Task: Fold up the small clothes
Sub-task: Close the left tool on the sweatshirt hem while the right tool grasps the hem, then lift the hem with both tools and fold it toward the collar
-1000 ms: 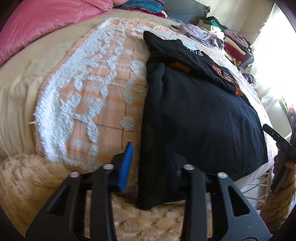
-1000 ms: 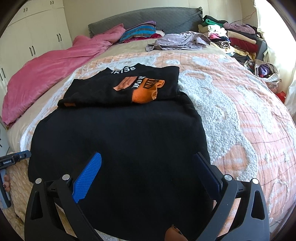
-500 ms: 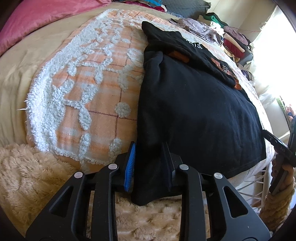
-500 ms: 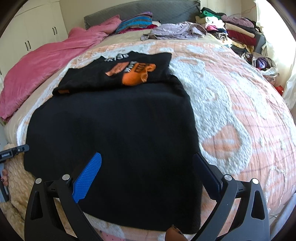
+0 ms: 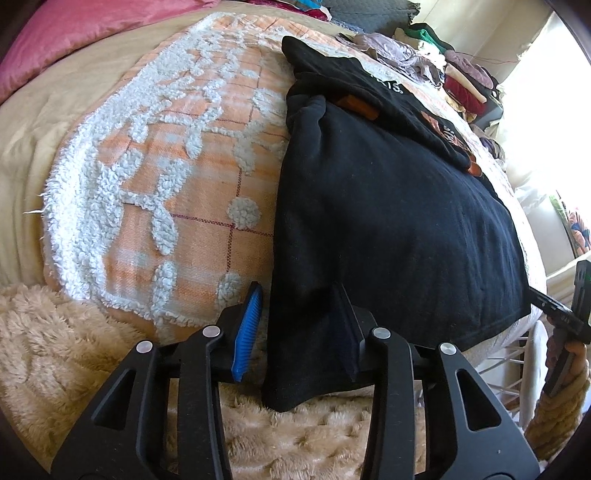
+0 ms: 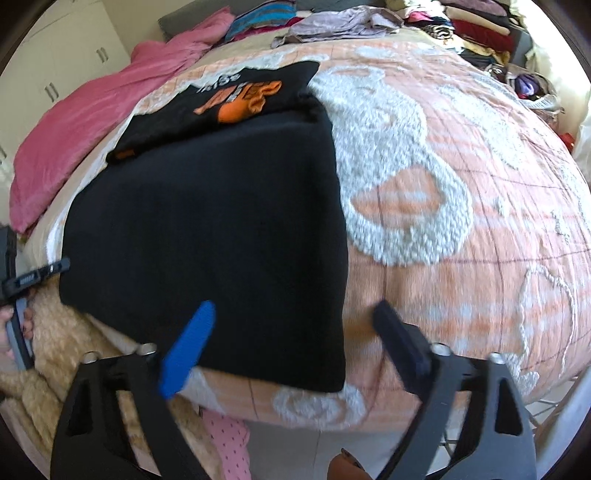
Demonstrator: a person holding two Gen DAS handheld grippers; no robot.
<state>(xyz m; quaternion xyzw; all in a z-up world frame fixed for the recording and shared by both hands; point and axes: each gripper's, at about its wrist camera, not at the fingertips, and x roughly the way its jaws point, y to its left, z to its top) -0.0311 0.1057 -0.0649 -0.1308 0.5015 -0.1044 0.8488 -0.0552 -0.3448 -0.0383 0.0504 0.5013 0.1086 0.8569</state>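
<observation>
Your left hand-held gripper (image 5: 295, 332) sat at the near left corner of the black shirt (image 5: 388, 221), with its blue finger on one side of the cloth and its dark finger on the other. The fingers were spread a little, and I could not tell for sure if they were pinching the corner yet. I think you put it there so you could pick up that corner and fold it over. Your right hand-held gripper (image 6: 291, 332) was wide apart and held nothing; it hung over the near right corner, likely so both corners could lift together. The black shirt lay flat on the bed (image 6: 461, 240), on the orange and white blanket (image 5: 166, 166), with its bottom edge hanging a bit over the bed's end, which made the corners easy to reach. Its top part, with the orange print (image 6: 240, 99), looked folded down already. A pile of other clothes (image 6: 461, 22) waited at the far side of the bed.
</observation>
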